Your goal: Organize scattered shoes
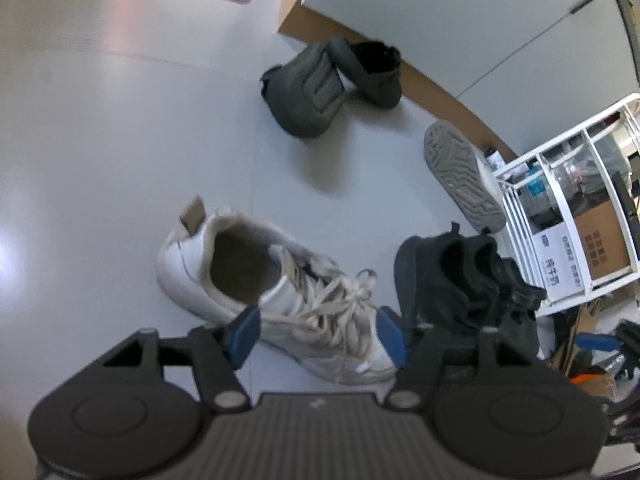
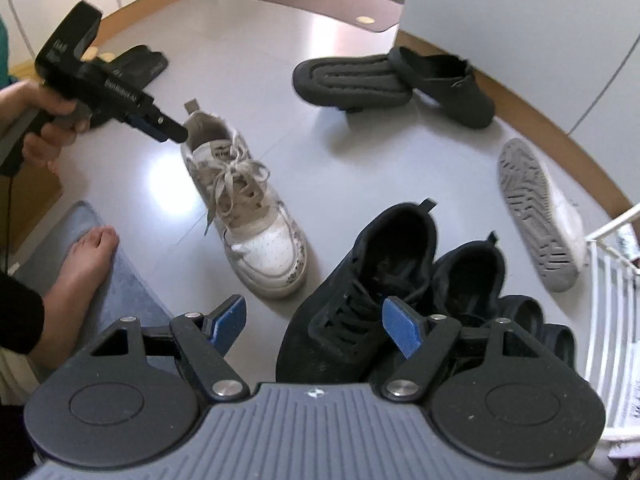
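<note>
Right now we hold our left gripper (image 1: 318, 334) spread wide over the laced front of the white leather sneaker with beige laces (image 1: 276, 288), low in the centre of the left wrist view, its blue pads on either side of the lacing and holding nothing. Whether the pads touch the shoe we cannot tell; in the right wrist view the same gripper (image 2: 172, 132) sits by the sneaker's heel collar (image 2: 244, 208), left of centre. Our right gripper (image 2: 314, 326) is also fully open and empty, hovering low in its frame above the pair of black mesh trainers (image 2: 384, 276).

The scattered shoes lie on the grey floor (image 1: 120, 140): a dark grey padded slipper pair (image 2: 392, 80) at the upper centre against the wooden skirting, and the white sneaker's mate lying sole-up (image 2: 536, 216) at the right edge beside the white wire rack (image 2: 608, 280).

We judge the main risk to be the loose laces: closing on them alone would lift string, not shoe, and the sneaker would swing or drop. A grip across the soft tongue may also slip, since the toe end is heavy. The black trainers lie touching each other, so a careless close by our right gripper could snag both. Our bare foot (image 2: 88, 256) on the blue mat (image 2: 132, 284), lower left, is near enough to be struck by a dropped shoe.
</note>
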A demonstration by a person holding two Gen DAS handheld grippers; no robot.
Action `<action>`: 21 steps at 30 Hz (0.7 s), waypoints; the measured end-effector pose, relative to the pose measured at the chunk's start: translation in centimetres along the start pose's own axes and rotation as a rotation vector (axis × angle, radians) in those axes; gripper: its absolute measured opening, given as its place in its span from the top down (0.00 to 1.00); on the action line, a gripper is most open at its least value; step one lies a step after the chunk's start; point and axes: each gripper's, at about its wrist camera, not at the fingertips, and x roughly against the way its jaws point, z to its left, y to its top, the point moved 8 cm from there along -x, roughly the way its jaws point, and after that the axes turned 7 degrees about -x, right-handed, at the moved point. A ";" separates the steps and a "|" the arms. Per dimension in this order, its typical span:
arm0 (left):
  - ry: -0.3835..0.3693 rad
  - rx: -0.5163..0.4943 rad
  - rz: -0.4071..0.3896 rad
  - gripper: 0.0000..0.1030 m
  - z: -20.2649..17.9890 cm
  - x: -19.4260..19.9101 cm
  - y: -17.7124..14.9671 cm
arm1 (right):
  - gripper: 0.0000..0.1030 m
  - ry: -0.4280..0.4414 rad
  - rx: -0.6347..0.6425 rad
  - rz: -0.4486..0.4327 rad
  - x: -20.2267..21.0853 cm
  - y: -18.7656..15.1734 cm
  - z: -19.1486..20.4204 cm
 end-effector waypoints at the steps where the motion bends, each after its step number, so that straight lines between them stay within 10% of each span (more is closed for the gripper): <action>1: 0.005 0.010 -0.022 0.26 0.0 0.2 0.2 | 0.23 -0.008 -0.005 -0.007 0.4 0.2 0.3; 12: 0.044 -0.017 -0.048 0.15 0.1 -0.1 -0.2 | 0.22 -0.026 -0.163 -0.108 1.7 1.3 0.6; 21: 0.081 -0.045 -0.004 0.15 0.8 -1.2 -0.5 | 0.22 0.035 -0.059 -0.016 -3.4 -0.4 3.8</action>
